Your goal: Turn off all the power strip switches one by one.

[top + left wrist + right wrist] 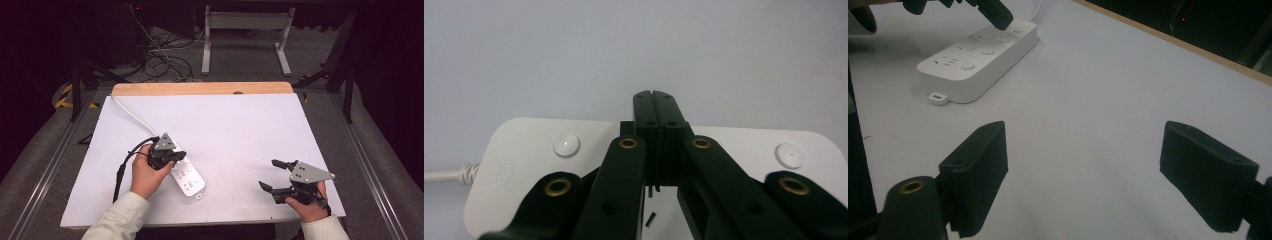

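The left gripper, its fingers pressed together, points down over a white power strip lying left of centre on the worktop; the right gripper, fingers spread and empty, rests well apart.

1. a table with a pale wooden edge along its far side carries a white sheet that covers nearly all of its top.
2. a white power strip lies flat on the sheet, left of the middle and near the front edge.
3. its white cord runs across the sheet toward the far left corner.
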{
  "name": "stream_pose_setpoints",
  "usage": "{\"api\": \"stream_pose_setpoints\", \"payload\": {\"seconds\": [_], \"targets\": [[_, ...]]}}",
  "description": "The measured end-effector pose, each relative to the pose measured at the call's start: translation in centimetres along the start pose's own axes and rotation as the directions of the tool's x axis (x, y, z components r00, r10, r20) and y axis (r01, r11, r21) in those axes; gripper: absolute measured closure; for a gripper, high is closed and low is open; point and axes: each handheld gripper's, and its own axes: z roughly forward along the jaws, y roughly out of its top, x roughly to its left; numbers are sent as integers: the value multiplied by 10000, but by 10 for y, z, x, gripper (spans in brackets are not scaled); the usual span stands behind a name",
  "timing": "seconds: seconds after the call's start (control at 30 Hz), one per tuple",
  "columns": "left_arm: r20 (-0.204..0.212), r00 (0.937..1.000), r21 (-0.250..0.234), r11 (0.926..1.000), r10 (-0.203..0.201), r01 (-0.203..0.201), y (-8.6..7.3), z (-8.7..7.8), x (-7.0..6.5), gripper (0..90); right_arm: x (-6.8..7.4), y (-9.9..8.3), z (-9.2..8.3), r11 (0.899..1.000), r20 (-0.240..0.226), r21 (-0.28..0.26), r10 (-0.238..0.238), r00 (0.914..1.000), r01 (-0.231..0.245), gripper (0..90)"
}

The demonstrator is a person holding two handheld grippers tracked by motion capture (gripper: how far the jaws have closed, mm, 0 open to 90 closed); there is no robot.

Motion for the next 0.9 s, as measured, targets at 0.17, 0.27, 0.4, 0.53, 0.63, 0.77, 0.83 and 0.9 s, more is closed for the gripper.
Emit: {"api": "stream_pose_setpoints", "payload": {"seconds": [0.17,0.27,0.4,0.53,0.63,0.77,0.83,0.9], "targets": [[51,10000,134,9999,0,0,-2,3,3,900,0,0,0,10000,-7,8,-4,10000,4,200],[61,10000,217,9998,-34,33,-3,4,5,900,0,0,0,10000,-5,5,-1,10000,1,200],[86,9999,314,9995,63,-66,-4,5,5,900,0,0,0,10000,-13,9,20,10000,-19,200],[83,9999,447,9989,144,-148,-3,7,4,900,0,0,0,10000,-20,10,-5,10000,5,200],[83,9999,470,9988,120,-124,-4,7,5,900,0,0,0,10000,-23,9,17,10000,-17,200],[65,9999,476,9988,93,-96,-4,7,5,900,0,0,0,10000,-20,12,-7,10000,7,200],[55,9999,447,9990,97,-99,-5,8,5,900,0,0,0,10000,-19,13,-4,10000,4,200],[27,9999,449,9989,138,-139,-5,9,5,900,0,0,0,10000,-26,4,13,10000,-13,200]]}}
